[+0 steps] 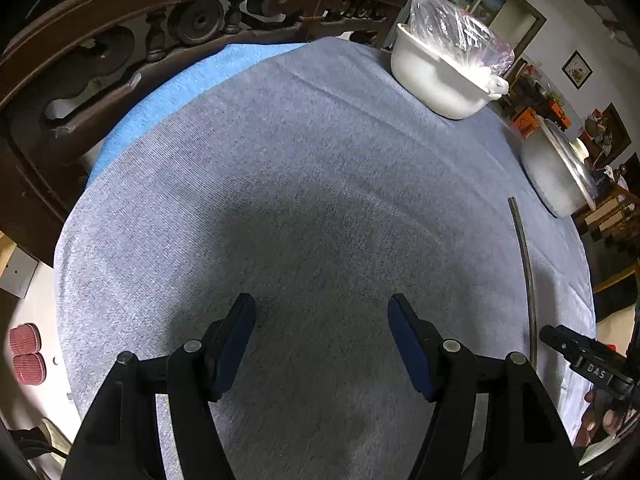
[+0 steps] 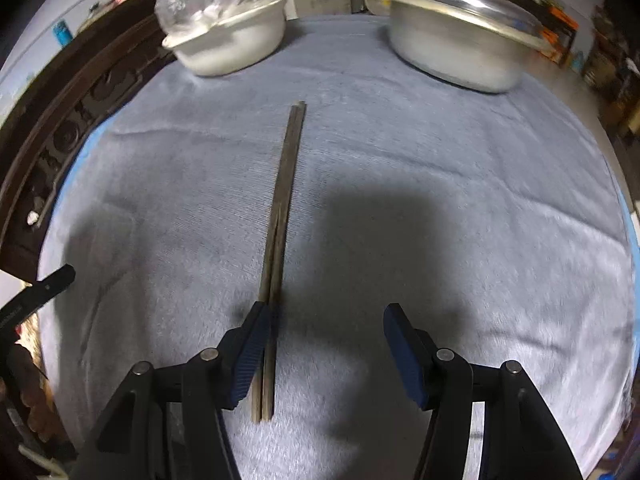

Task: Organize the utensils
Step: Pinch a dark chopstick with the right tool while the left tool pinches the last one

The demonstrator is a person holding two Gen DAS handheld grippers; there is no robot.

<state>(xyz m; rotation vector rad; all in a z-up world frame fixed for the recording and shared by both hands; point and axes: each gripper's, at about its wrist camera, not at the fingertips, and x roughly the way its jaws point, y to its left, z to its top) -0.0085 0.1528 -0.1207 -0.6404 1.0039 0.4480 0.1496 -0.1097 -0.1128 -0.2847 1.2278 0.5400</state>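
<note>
A pair of dark chopsticks (image 2: pixel 280 220) lies side by side on the grey cloth (image 2: pixel 440 160), pointing away from me. My right gripper (image 2: pixel 324 320) hangs over their near end, open. The chopsticks pass just inside its left fingertip (image 2: pixel 256 320), and the right pad stands well apart from them. In the left wrist view the same chopsticks (image 1: pixel 525 264) show as a thin line at the right. My left gripper (image 1: pixel 322 312) is open over bare cloth (image 1: pixel 280 160), with nothing between its fingers.
A white pot (image 1: pixel 436 76) with a plastic bag in it stands at the far edge. A lidded metal pot (image 2: pixel 460 40) sits at the far right. A carved dark wooden chair back (image 1: pixel 100 60) borders the table's left side.
</note>
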